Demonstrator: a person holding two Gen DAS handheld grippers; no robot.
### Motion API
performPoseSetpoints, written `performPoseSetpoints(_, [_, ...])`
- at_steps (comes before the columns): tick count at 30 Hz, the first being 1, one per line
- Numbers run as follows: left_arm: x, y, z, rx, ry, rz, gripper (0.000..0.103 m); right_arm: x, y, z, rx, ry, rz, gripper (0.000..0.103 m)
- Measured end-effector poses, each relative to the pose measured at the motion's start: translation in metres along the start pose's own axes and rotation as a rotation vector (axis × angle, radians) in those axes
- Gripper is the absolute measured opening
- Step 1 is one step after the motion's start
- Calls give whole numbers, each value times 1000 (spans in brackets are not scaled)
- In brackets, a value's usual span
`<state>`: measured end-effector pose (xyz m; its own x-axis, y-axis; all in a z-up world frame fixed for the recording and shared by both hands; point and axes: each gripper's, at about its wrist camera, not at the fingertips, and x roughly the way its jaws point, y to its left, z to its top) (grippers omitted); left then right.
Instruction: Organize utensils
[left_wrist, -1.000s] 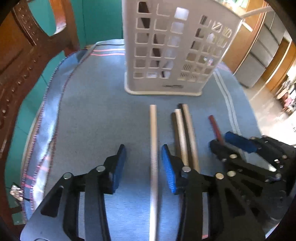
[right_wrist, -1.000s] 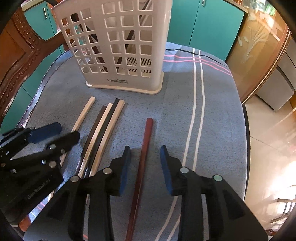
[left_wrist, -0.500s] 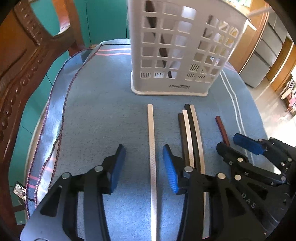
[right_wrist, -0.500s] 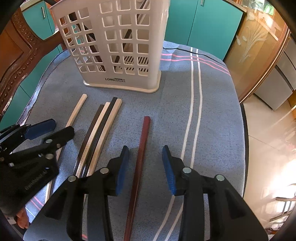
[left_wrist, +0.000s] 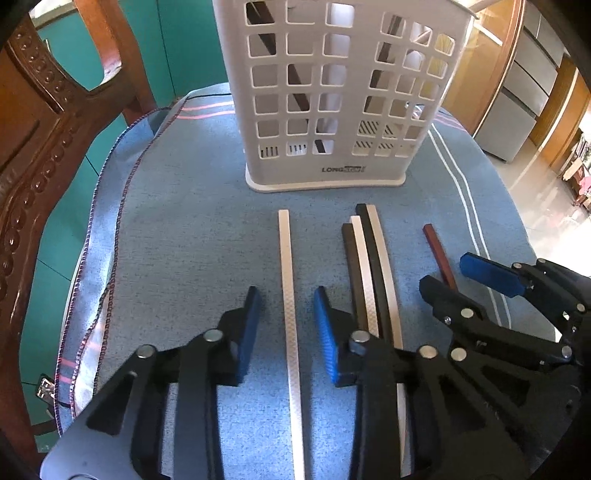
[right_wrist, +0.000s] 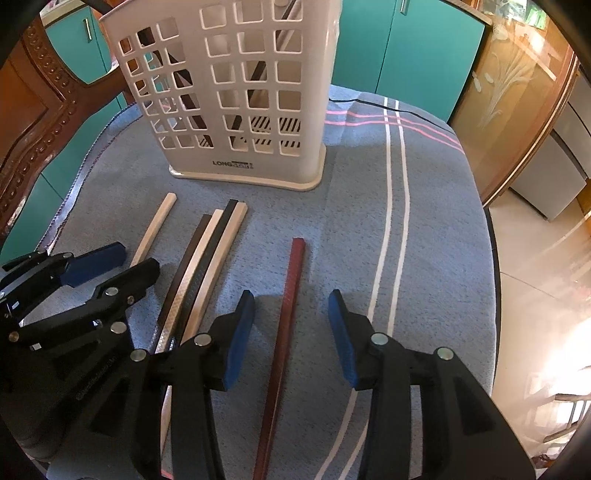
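A pale chopstick (left_wrist: 286, 258) lies on the blue cloth between the fingers of my left gripper (left_wrist: 286, 306). The jaws are closing, with a gap left on both sides of the stick. A dark red chopstick (right_wrist: 297, 258) lies between the fingers of my right gripper (right_wrist: 291, 299), whose jaws are opening and do not touch it. Between the two grippers, several dark and pale chopsticks (left_wrist: 369, 266) lie side by side. The white lattice basket (left_wrist: 343, 170) stands upright beyond them, with dark sticks leaning inside.
A carved wooden chair back (left_wrist: 44, 122) rises at the left edge of the table. The blue cloth (right_wrist: 424, 221) with white and pink stripes ends at the rounded table edge on the right, with tiled floor (right_wrist: 546, 277) below. Teal cabinets stand behind.
The left gripper's jaws have narrowed around the pale chopstick. The right gripper's jaws have widened a little around the red one. All the sticks lie where they were.
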<state>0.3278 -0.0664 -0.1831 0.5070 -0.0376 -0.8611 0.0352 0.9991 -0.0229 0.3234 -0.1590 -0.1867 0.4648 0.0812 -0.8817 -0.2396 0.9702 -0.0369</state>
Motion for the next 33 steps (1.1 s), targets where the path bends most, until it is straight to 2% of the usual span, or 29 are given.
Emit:
performPoseSetpoints(2, [-2,3,-2,-9,1,-2,16,0,-1,0,3,-2,11,40])
performPoseSetpoints(4, [-5,8,-4,-16,2,-5,12,-1,1,0,0,-4,25,32])
performPoseSetpoints(6, [-5,10,-5,-20,2,-8,8,-2,2,1,-2,-6,35,14])
performPoseSetpoints(7, [-5,10,-5,-22,1,-9,7,-2,2,1,1,-5,50,9])
performPoseSetpoints(12, [-19,19,-8,-43,-31,-29,7,-7,-3,3,36,-20,91,7])
performPoseSetpoints(17, [-57,23,-7,-50,-113,-69,7,-42,-20,11,65,-133,145,7])
performPoseSetpoints(26, [-164,33,-5,-55,-332,-201,7,-151,-44,2,92,-392,292,7])
performPoseSetpoints(29, [-205,38,9,-58,-433,-223,7,-186,-52,5,128,-473,325,7])
performPoseSetpoints(33, [-259,55,42,-95,-576,-263,7,-224,-59,31,171,-584,389,7])
